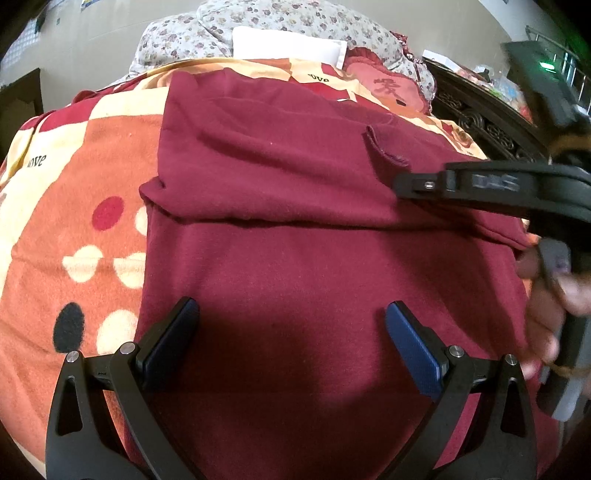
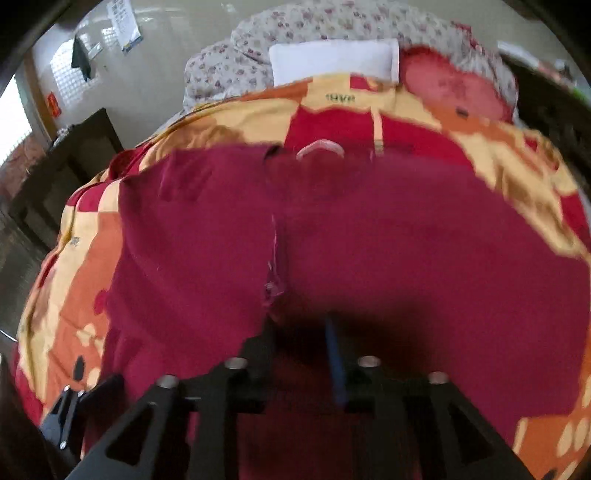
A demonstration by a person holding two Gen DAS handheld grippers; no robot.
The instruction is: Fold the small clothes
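A maroon garment (image 1: 280, 177) lies spread on a patterned blanket, with a fold running across its middle. My left gripper (image 1: 291, 317) is open and empty, its blue pads hovering over the garment's near part. My right gripper (image 1: 402, 184) reaches in from the right in the left wrist view, and a cloth edge (image 1: 384, 147) lifts at its tip. In the right wrist view the right gripper (image 2: 299, 325) has its jaws close together over the garment (image 2: 406, 240), pinching a raised edge (image 2: 273, 284). That view is blurred.
The orange, red and cream blanket (image 1: 74, 229) covers the bed. A white pillow (image 1: 288, 46) and floral bedding (image 1: 184, 33) lie at the far end. A dark carved headboard (image 1: 480, 118) stands at the right. A dark cabinet (image 2: 62, 184) stands left.
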